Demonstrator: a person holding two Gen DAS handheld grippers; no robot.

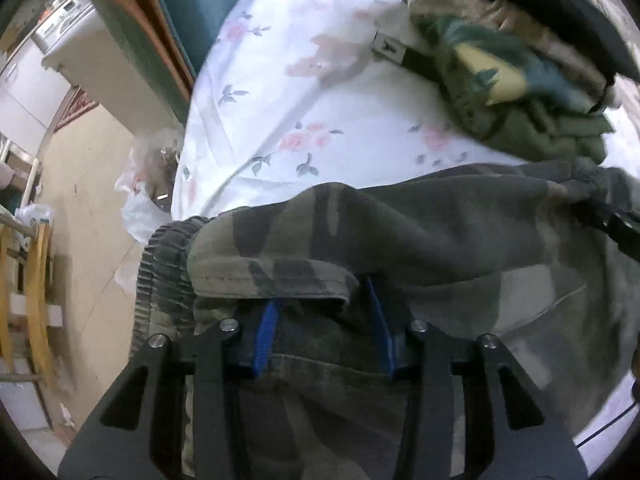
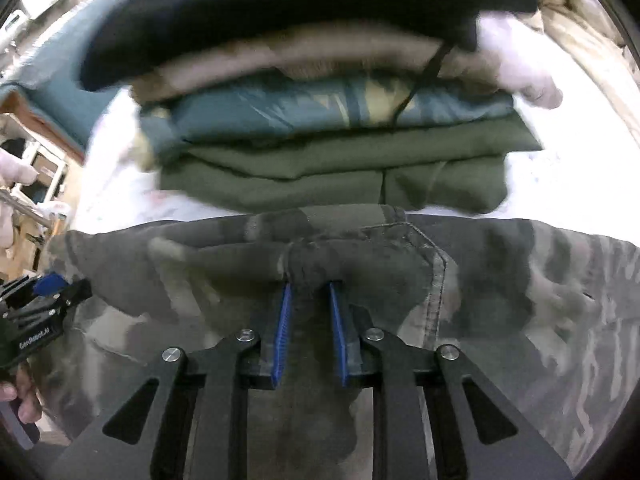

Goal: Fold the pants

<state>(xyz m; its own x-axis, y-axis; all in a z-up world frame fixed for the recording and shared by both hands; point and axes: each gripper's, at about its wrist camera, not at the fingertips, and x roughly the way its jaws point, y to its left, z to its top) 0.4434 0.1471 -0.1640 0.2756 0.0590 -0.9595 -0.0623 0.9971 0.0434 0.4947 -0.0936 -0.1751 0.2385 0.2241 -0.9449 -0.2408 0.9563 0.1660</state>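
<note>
Pants (image 1: 400, 216), camouflage, mid-fold: left tongs (image 1: 326, 308) and right tongs (image 2: 310, 284) each pinching a fabric fold. Next: lay it flat, short of the folded stack (image 2: 328, 160).

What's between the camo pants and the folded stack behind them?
Left wrist view: only a bare strip of floral sheet separates the camo pants from the folded stack. Right wrist view: they nearly meet.

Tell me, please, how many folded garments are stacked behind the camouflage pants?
4 visible: black on top, beige below, teal third, olive at the bottom; more may be hidden.
</note>
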